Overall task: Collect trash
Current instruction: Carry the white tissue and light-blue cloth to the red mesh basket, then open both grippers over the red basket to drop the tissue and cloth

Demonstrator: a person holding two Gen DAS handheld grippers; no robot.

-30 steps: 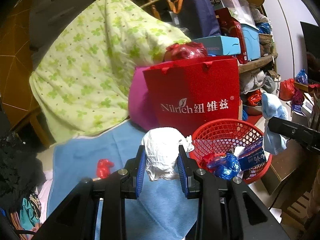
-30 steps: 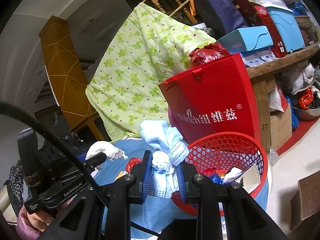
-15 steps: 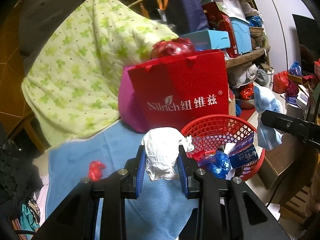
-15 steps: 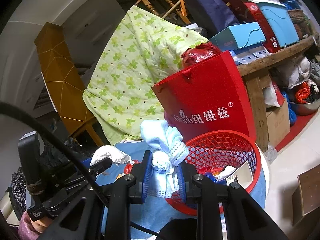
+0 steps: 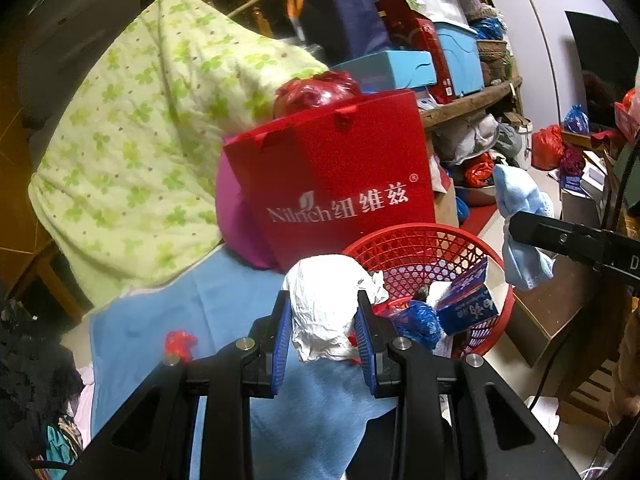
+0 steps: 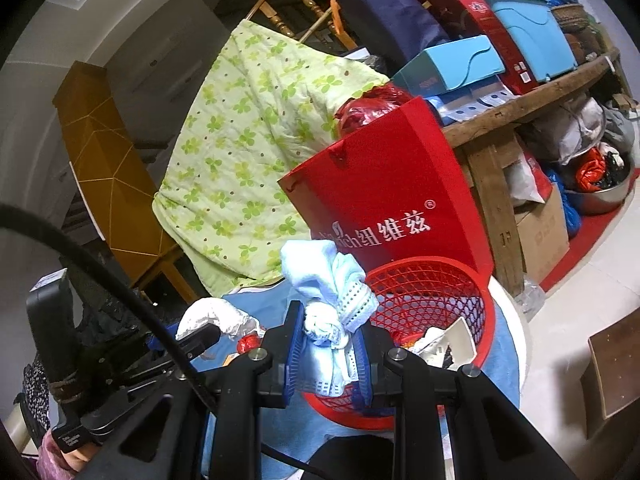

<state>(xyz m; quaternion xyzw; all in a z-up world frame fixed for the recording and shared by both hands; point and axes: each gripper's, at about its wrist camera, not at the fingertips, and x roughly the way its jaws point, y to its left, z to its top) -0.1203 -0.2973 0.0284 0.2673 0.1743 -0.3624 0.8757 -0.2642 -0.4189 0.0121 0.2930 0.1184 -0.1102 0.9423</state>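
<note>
My left gripper is shut on a crumpled white paper wad, held just left of the red mesh basket. The basket holds a blue wrapper, a blue box and other scraps. My right gripper is shut on a bundle of light blue face masks, held above the near left rim of the basket. The right gripper and masks also show in the left wrist view, to the right of the basket. The white wad shows in the right wrist view.
A red paper bag stands right behind the basket, with a green flowered quilt to its left. A small red scrap lies on the blue cloth. Cluttered shelves with boxes stand at the back right.
Both grippers have moved nearer the basket with their loads still held. The basket looks larger and closer to centre in both views.
</note>
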